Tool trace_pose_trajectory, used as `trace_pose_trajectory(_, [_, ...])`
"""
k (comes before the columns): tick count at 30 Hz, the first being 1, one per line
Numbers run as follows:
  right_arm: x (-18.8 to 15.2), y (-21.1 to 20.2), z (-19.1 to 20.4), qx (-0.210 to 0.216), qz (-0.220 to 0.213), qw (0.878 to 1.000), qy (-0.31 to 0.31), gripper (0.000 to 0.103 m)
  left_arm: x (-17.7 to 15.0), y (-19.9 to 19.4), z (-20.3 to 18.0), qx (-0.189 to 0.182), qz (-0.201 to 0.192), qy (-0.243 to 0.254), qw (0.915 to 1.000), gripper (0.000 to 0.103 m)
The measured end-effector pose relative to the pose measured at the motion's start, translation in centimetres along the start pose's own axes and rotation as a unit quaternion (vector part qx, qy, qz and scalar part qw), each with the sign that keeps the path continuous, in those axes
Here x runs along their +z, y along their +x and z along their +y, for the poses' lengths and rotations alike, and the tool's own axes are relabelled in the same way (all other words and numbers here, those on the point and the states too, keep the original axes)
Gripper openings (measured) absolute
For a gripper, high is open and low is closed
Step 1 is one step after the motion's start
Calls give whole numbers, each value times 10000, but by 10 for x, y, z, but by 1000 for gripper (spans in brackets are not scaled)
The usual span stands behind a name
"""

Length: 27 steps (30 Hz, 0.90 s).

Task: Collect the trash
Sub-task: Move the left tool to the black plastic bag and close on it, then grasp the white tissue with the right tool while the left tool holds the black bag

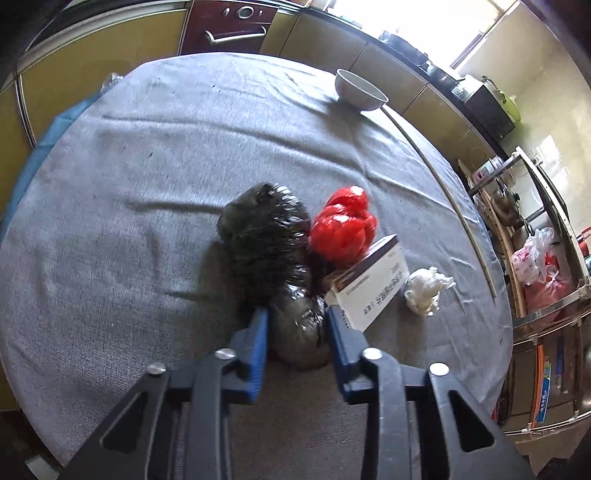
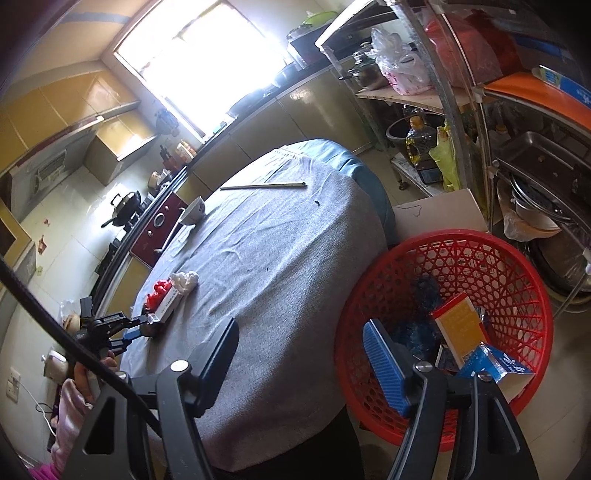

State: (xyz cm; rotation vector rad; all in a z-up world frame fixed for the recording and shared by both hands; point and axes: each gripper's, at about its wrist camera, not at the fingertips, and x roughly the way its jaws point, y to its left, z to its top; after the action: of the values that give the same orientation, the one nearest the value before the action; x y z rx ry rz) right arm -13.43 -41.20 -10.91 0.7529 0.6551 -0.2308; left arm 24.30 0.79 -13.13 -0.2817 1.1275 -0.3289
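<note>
On the grey-clothed round table (image 1: 147, 184) lie a crumpled black plastic bag (image 1: 269, 236), a red plastic bag (image 1: 343, 225), a white carton (image 1: 373, 291) and a white paper wad (image 1: 424, 290). My left gripper (image 1: 297, 317) straddles the near end of the black bag, its blue fingers on either side and touching it. My right gripper (image 2: 303, 347) is open and empty, over the table's edge and a red mesh basket (image 2: 524, 295) on the floor. The basket holds a yellow-and-red box (image 2: 460, 328), a blue carton (image 2: 495, 363) and blue wrappers.
A white bowl (image 1: 360, 90) stands at the table's far edge. A thin stick (image 2: 264, 185) lies on the cloth. Yellow cabinets and a dark oven (image 1: 229, 26) stand behind the table. A metal shelf (image 2: 480, 110) with pots and bags stands by the basket.
</note>
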Motion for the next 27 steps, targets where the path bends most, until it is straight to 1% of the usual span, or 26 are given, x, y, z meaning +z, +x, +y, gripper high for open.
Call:
trace_pose_trajectory(2, [0,4,5,-21,56,10000,-54,72,-2,-4,4,-59,-45,32,10000,21])
trace_pose_trajectory(5, [2,13,18,3,167,9996,-206,72,-5,-11,5,37,-65,223,9997,18])
trace_pose_trajectory(8, [4,27,39,85,318,9985,-434,73,-11,-24,5,16,-122,481,9988,15])
trace_pose_trajectory(11, [8,43,63,213,437,9967,-656,73,-20,-36,8,-27,-141,645,9978,15])
trace_pose_trajectory(14, [12,61,88,358,577,9941,-840,73,-32,-45,14,-38,-72,786,9969,14])
trace_pose_trajectory(16, [14,75,104,436,666,9922,-956,73,-40,-51,21,-57,-44,806,9967,12])
trace_pose_trajectory(19, [18,99,127,559,856,9892,-1047,73,-51,-62,34,-203,-4,782,9967,12])
trace_pose_trajectory(23, [21,129,154,658,1029,9855,-1180,73,-66,-79,43,-241,-30,956,9951,12])
trace_pose_trajectory(25, [23,148,167,714,1151,9837,-1186,73,-67,-81,46,-254,7,1013,9945,12])
trace_pose_trajectory(27, [26,166,175,766,1264,9825,-1129,73,-65,-84,48,-330,-55,1008,9943,13])
